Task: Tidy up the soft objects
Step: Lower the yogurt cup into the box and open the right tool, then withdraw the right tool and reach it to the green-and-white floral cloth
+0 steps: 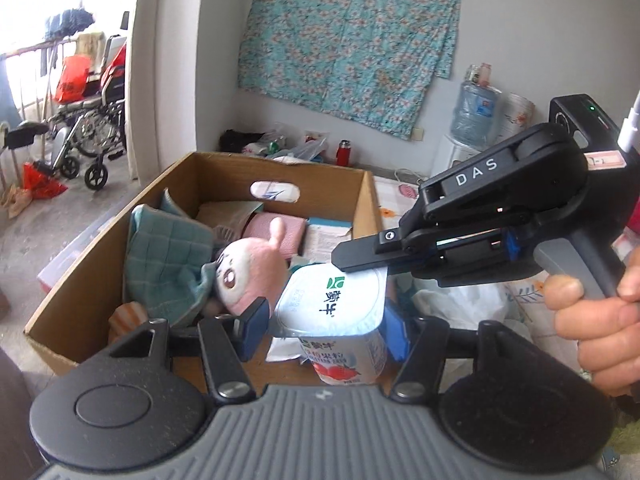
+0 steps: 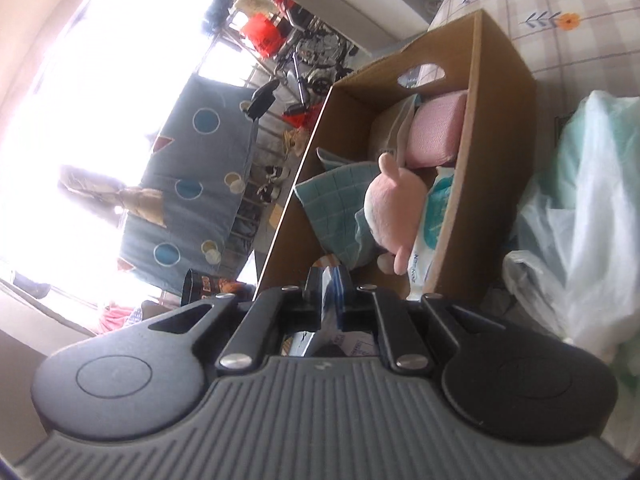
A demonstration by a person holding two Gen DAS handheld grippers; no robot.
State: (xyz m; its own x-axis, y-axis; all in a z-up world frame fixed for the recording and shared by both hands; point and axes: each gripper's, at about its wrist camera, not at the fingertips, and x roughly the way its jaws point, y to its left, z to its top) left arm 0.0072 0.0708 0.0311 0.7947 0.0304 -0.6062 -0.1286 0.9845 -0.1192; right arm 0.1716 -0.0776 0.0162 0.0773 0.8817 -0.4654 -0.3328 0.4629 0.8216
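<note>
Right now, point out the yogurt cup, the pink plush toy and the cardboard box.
yogurt cup [image 1: 334,300]: left wrist view, foil lid.
pink plush toy [image 1: 250,270]: left wrist view, its face.
cardboard box [image 2: 502,80]: right wrist view, outer side wall.

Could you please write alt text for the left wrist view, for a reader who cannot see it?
The left gripper holds a sealed yogurt cup between its fingers, just in front of an open cardboard box containing a pink plush toy and a teal cloth. The right gripper, fingers together, reaches over the cup's lid.

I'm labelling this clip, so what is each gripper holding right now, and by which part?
The left gripper holds a yogurt cup by its sides, just under the lid. The right gripper is shut on the cup's foil lid, at its edge.
</note>
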